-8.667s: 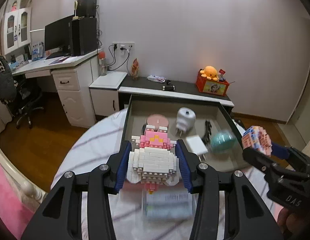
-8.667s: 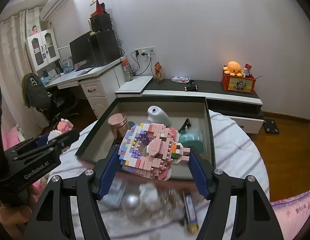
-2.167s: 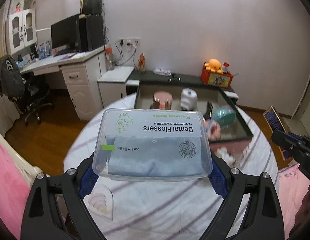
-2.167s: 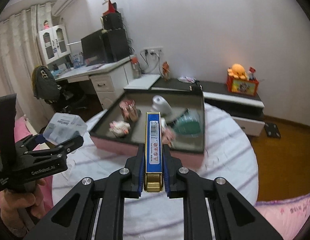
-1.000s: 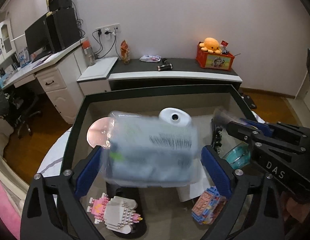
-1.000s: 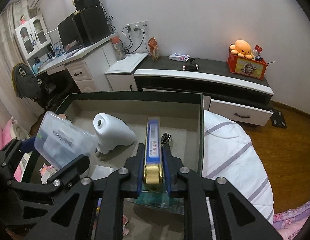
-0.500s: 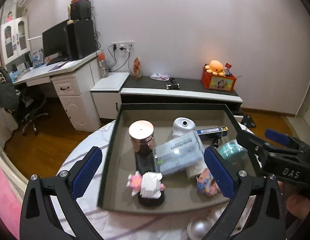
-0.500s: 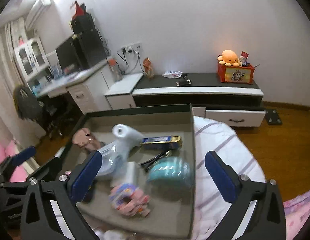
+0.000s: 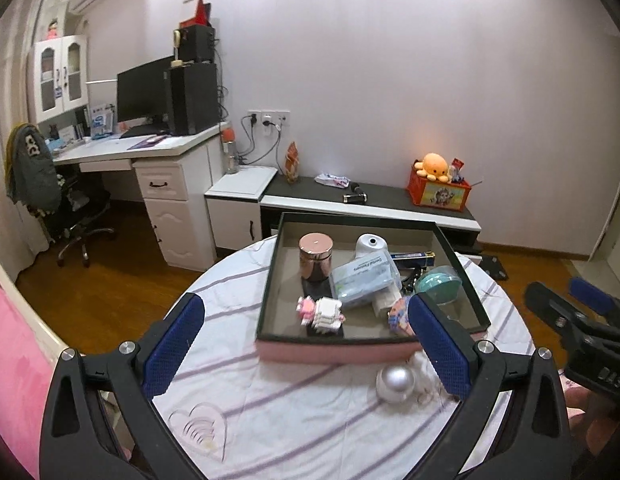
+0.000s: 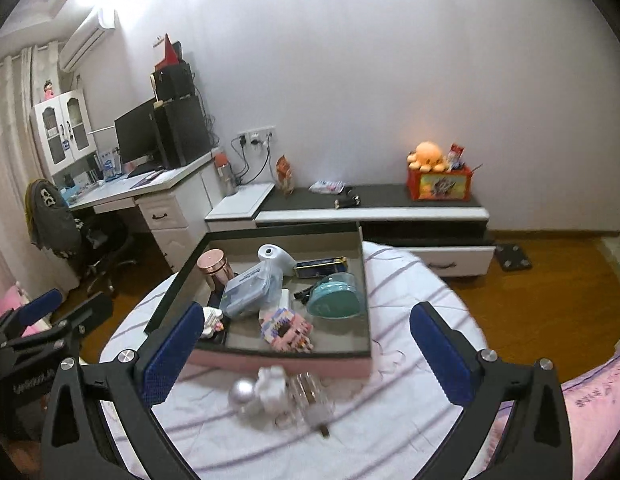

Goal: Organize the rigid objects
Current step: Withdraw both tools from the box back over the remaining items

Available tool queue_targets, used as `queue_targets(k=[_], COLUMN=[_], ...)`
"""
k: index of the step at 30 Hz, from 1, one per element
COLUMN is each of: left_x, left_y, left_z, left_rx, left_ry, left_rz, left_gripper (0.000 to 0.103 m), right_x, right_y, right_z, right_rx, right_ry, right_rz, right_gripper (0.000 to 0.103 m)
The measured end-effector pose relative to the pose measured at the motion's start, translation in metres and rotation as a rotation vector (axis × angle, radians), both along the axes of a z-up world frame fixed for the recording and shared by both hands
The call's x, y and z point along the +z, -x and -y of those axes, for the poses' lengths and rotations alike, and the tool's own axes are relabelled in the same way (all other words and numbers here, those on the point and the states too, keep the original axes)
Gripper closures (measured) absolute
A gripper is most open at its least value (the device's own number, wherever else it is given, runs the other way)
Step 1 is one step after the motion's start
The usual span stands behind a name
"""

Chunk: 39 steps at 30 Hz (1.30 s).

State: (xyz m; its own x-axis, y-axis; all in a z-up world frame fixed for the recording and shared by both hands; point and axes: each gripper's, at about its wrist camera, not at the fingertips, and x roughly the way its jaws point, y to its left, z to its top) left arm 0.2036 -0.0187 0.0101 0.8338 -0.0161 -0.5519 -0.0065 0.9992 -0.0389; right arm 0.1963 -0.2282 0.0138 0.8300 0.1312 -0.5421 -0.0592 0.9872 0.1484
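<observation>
A pink-walled box with a dark rim stands on the round table. In it lie a clear dental-flossers case, a blue and gold pack, a rose-gold jar, a white device, a teal round case and two brick figures. My left gripper hangs open and empty before the box. My right gripper is open and empty too, back from the box's near wall. Each shows at the edge of the other's view.
A silver ball lies on the striped tablecloth just in front of the box, next to a white object and clear glass pieces. Behind the table stand a low cabinet and a desk.
A second ago the left gripper held the flossers case and the right the blue and gold pack over the box. Both now lie in it, and both open grippers have drawn back and up.
</observation>
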Motion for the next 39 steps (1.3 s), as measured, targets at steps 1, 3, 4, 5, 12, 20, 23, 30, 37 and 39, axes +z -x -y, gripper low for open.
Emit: queue_targets(k=[1, 3, 4, 5, 12, 20, 23, 30, 37, 39], left_x=[0.001, 0.002, 0.003, 0.002, -0.004, -0.011, -0.013, -0.015, -0.016, -0.016], left_y=[0.008, 0.02, 0.029, 0.035, 0.075, 0.101, 0.106, 0.109, 0.109, 0.11], left_z=[-0.003, -0.007, -0.01, -0.011, -0.02, -0.022, -0.018, -0.012, -0.011, -0.011], left_rx=[0.007, 0.017, 0.022, 0.025, 0.042, 0.044, 0.039, 0.034, 0.033, 0.033], left_ry=[0.006, 0.014, 0.018, 0.019, 0.018, 0.042, 0.033, 0.03, 0.035, 0.036], left_rz=[0.003, 0.006, 0.009, 0.011, 0.009, -0.001, -0.003, -0.009, -0.012, -0.012], left_gripper=[0.0, 0.0, 0.0, 0.0, 0.0, 0.0, 0.0, 0.0, 0.0, 0.0], right_x=[0.003, 0.009, 0.01, 0.012, 0.012, -0.003, -0.008, -0.011, -0.013, -0.014], right_y=[0.01, 0.028, 0.035, 0.042, 0.089, 0.124, 0.128, 0.131, 0.129, 0.128], right_z=[0.0, -0.001, -0.001, -0.001, -0.004, -0.001, 0.0, 0.003, 0.001, 0.001], right_rx=[-0.001, -0.002, -0.004, -0.006, 0.001, -0.017, -0.021, -0.023, -0.01, -0.009], right_ry=[0.009, 0.023, 0.026, 0.027, 0.027, 0.015, 0.019, 0.016, 0.02, 0.02], right_rz=[0.008, 0.024, 0.03, 0.037, 0.055, 0.044, 0.033, 0.023, 0.014, 0.011], right_gripper=[0.0, 0.0, 0.0, 0.0, 0.0, 0.0, 0.0, 0.0, 0.0, 0.0])
